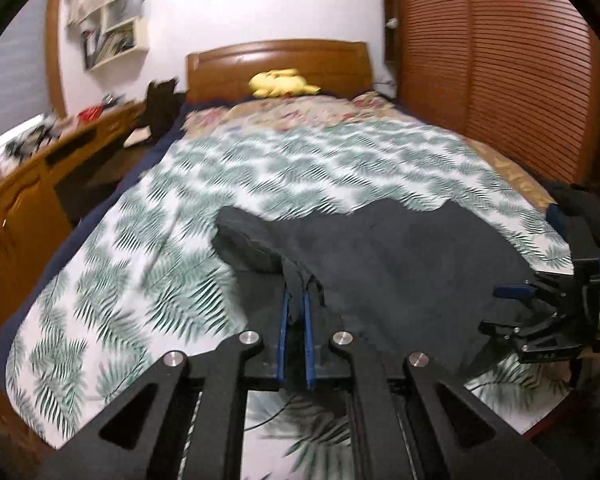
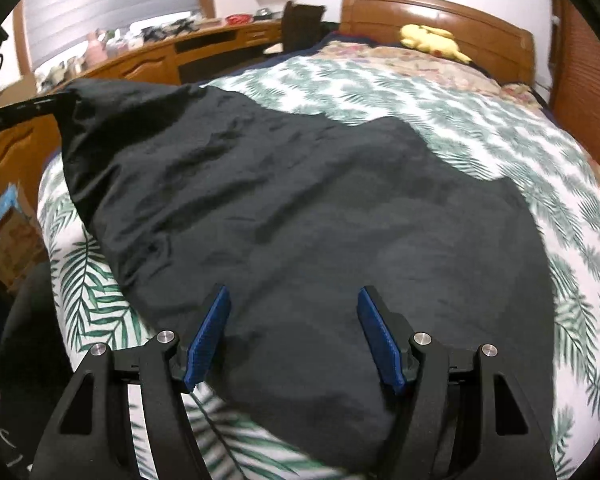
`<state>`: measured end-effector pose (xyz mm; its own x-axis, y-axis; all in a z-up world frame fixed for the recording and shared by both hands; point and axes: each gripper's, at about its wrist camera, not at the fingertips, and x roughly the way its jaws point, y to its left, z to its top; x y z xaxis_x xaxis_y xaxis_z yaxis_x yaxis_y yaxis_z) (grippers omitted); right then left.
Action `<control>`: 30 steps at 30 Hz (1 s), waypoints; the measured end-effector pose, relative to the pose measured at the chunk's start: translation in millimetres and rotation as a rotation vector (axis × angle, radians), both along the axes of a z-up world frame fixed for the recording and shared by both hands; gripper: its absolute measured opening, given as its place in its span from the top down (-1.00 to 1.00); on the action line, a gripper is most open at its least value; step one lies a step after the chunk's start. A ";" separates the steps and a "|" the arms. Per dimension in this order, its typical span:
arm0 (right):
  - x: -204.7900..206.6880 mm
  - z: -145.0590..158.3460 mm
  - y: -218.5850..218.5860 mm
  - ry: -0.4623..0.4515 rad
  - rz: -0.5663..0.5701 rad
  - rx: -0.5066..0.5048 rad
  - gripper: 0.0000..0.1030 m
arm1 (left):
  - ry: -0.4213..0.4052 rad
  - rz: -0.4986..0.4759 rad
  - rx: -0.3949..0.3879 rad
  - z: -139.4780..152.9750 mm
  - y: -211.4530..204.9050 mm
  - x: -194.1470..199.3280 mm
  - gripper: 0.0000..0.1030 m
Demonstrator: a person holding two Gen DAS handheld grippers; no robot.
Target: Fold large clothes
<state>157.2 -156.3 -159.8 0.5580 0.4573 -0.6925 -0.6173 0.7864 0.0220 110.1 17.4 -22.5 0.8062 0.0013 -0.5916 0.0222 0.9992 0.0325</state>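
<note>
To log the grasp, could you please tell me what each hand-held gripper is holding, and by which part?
The left hand-held gripper pinches a bunched edge of the dark grey fabric garment; the right hand-held gripper is open, holding nothing.

Both cams sat low at the foot of the bed, aimed toward the headboard.

The left wrist view looked forward along its gripper [image 1: 296, 300], right down close over the leaf-print bedspread [image 1: 140, 248], and caught the right gripper [image 1: 500, 308] at its right edge. The right wrist view looked along its own gripper [image 2: 294, 300], close above the dark garment [image 2: 300, 208], angled a bit leftward. Both shared the garment, the bedspread, the headboard [image 1: 278, 60], the yellow plush [image 1: 282, 83] and the wooden desk [image 2: 148, 60].
</note>
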 end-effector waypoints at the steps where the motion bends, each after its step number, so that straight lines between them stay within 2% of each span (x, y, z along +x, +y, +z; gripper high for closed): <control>1: -1.0 2.1 -8.1 -0.008 -0.010 0.006 -0.32 | -0.007 -0.013 0.005 2.8 -7.1 2.6 0.94; 5: -4.3 8.5 -34.7 -0.017 -0.046 0.035 -0.32 | -0.027 -0.069 0.023 12.9 -40.3 15.7 0.94; 17: -15.1 14.7 -96.0 -0.028 -0.131 0.079 -0.32 | 0.006 -0.285 0.015 24.4 -148.7 59.5 0.95; 22: -13.1 14.6 -120.1 -0.023 -0.175 0.097 -0.32 | 0.051 -0.359 -0.015 19.7 -193.6 75.7 0.96; 24: -12.4 14.8 -128.7 -0.022 -0.194 0.102 -0.32 | 0.068 -0.384 -0.002 14.1 -210.9 79.4 0.96; 27: -9.2 14.0 -143.0 -0.017 -0.224 0.114 -0.32 | 0.094 -0.390 0.026 1.3 -221.6 82.8 0.95; 30: -6.0 12.7 -149.8 -0.010 -0.244 0.118 -0.32 | 0.132 -0.391 0.017 -11.3 -218.2 82.3 0.93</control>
<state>151.2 -306.0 -147.1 0.6683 0.3861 -0.6358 -0.4108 0.9042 0.1174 192.4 -200.8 -33.8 0.6650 -0.2792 -0.6927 0.4049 0.9141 0.0203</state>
